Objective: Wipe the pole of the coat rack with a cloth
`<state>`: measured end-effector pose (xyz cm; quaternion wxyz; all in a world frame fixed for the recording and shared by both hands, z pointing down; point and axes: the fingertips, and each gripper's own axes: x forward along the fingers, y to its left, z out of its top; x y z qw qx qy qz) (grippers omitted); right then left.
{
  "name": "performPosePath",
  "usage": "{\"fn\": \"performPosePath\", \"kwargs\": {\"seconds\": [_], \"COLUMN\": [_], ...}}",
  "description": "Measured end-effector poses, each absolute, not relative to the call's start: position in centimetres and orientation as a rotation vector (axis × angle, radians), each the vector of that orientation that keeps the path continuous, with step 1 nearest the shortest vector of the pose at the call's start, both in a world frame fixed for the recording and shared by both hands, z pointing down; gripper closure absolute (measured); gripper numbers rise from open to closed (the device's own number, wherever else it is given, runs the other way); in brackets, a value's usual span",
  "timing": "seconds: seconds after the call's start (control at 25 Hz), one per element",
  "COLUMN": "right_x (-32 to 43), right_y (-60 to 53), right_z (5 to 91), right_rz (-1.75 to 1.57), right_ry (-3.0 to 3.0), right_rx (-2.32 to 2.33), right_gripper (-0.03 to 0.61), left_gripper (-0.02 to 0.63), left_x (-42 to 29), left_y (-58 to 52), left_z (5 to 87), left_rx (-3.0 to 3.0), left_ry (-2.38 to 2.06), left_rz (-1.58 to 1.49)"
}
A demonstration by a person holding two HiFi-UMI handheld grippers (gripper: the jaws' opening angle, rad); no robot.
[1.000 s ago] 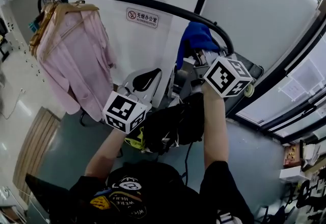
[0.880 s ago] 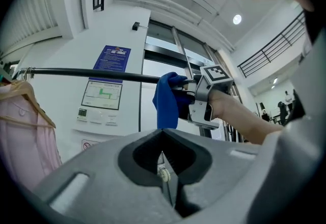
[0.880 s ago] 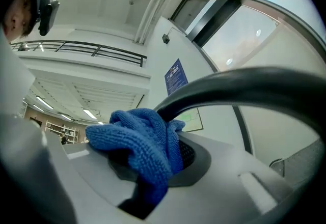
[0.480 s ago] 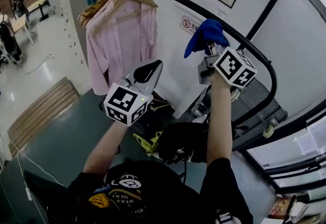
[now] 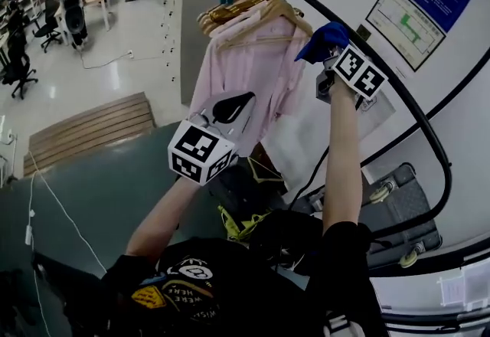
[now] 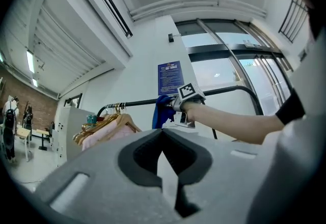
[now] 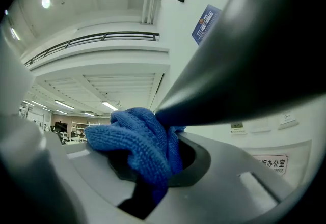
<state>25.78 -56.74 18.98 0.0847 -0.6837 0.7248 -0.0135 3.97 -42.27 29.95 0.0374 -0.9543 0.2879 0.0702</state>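
**Near zone.** We find the left hand-held gripper [image 5: 233,104] raised at chest height, away from the rack. Its jaws are pressed together with nothing between them. It has no part in the current step.

**Working zone.** The right hand-held gripper [image 5: 328,52] is held up on an outstretched arm. Its jaws are clamped on a bunched blue microfibre cloth [image 7: 135,141]. The cloth lies against the black curved metal pole of the coat rack [image 6: 223,91], on the upper run just before the bend down toward the base. In the right gripper view the pole fills the upper right as a dark bar touching the cloth.

**Far zone.** Beyond the cloth, a pale pink shirt [image 5: 245,71] hangs from wooden hangers [image 5: 233,12] at the far end of the same pole.

**Step in hand.** We judge that a wiping stroke along the top run is under way.

**Next move.** We expect the next stroke to need:
- steady pressure of the cloth against the pole
- a slide that follows the pole's line
- a stop short of the hangers
- a firm clamp, so the cloth does not drag out of the jaws
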Motion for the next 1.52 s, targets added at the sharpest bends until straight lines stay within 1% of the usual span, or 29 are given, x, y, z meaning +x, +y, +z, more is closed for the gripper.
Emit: {"fn": "performPosePath", "kwargs": {"seconds": [0.16, 0.4, 0.6, 0.84, 1.04, 1.28, 1.52], "right_x": [25.3, 26.7, 28.9, 34.1, 38.0, 38.1, 36.6], "right_y": [-58.3, -52.4, -42.9, -28.6, -21.5, -20.6, -27.0], "right_z": [19.2, 18.8, 18.3, 17.7, 17.8, 17.7, 17.8], "right_rz": [-0.016, 0.007, 0.068, 0.195, 0.234, 0.230, 0.170], "right_ry": [2.180, 2.152, 2.070, 1.838, 1.674, 1.678, 1.824], "right_rx": [-2.044, -2.040, -2.014, -2.203, -2.305, -2.300, -2.191], "right_gripper": [0.512, 0.512, 0.512, 0.512, 0.512, 0.518, 0.520], "left_gripper": [0.616, 0.615, 0.615, 0.616, 0.616, 0.615, 0.615], "left_x": [3.4, 5.8, 11.3, 19.6, 24.4, 27.0, 25.1], "left_y": [-42.4, -41.5, -38.7, -31.4, -26.6, -23.2, -27.6], "left_z": [30.3, 29.2, 27.8, 27.3, 26.9, 26.8, 26.5], "left_rx": [-2.932, -2.966, -3.031, -3.077, -3.100, -3.078, -3.077], "left_ry": [0.899, 0.770, 0.548, 0.170, -0.028, -0.128, 0.084], "left_rz": [0.198, 0.229, 0.314, 0.345, 0.376, 0.359, 0.366]}}
